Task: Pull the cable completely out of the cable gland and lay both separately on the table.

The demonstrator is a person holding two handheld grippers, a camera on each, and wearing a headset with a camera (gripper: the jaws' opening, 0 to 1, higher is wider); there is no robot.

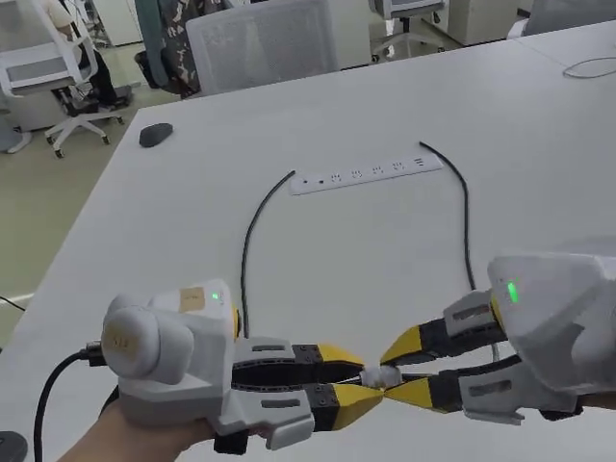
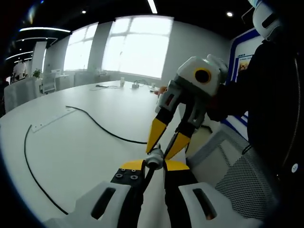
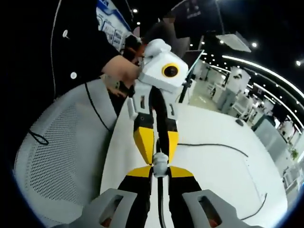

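Lower centre, the right gripper [image 3: 160,173] pinches the black cable [image 3: 160,202] below the white cable gland [image 3: 160,164]. The left gripper [image 3: 157,153] clamps the cable gland from above.

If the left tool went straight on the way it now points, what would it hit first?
The cable gland, sitting right at the left tool's tips. Just beyond it is the right tool, pointing back nose to nose, so that would come next. The depth between them is hard to judge.

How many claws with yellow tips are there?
2. The left claw comes in from the left, the right claw from the right; their tips meet on the small white cable gland.
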